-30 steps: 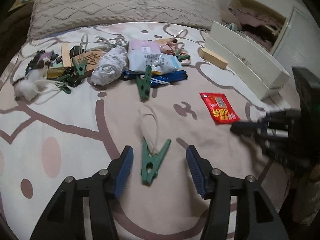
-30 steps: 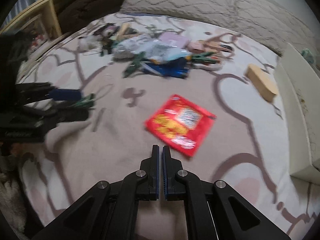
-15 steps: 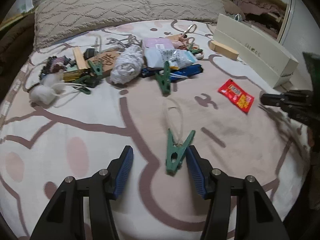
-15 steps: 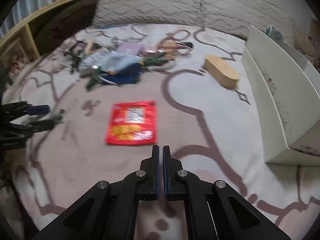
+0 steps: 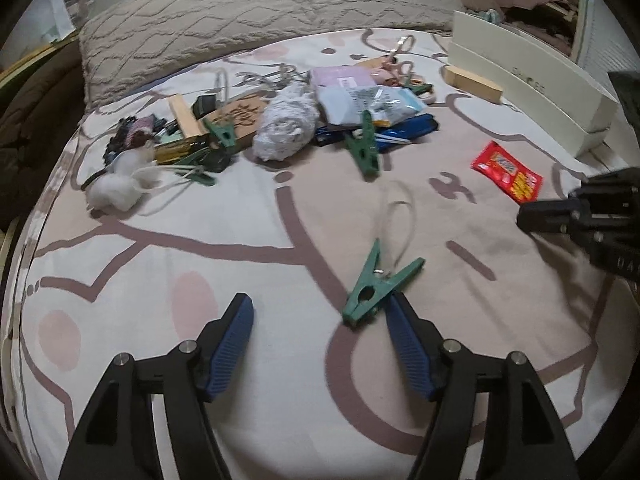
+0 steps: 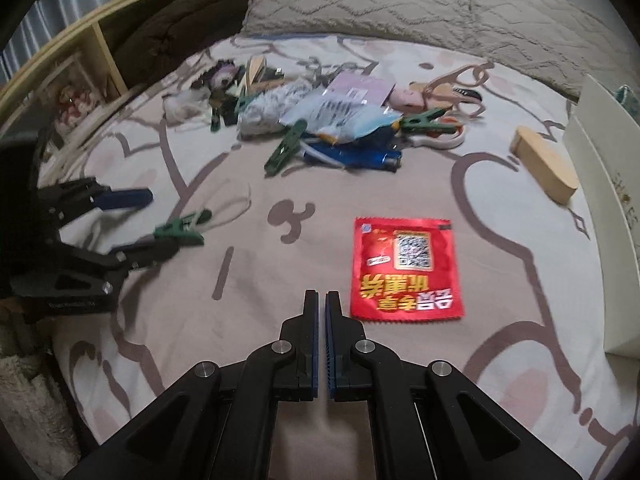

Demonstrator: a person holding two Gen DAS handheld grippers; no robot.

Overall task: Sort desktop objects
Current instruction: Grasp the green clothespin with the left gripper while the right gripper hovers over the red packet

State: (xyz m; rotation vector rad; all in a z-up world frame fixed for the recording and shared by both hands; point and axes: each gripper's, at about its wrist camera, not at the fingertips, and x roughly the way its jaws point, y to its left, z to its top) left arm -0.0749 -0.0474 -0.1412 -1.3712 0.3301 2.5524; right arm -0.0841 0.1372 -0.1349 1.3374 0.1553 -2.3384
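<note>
The left gripper point(image 5: 320, 312) was opening over the bed point(image 5: 200, 248), a green clothespin point(image 5: 380, 286) lying loose against its right finger. The right gripper point(image 6: 322, 300) was fully closed and empty, a red packet point(image 6: 406, 268) at its one o'clock.

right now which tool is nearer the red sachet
Right. The shut right tool sits just beside the red sachet. The left tool, jaws opening, is far across the bed by the green clothespin.
</note>
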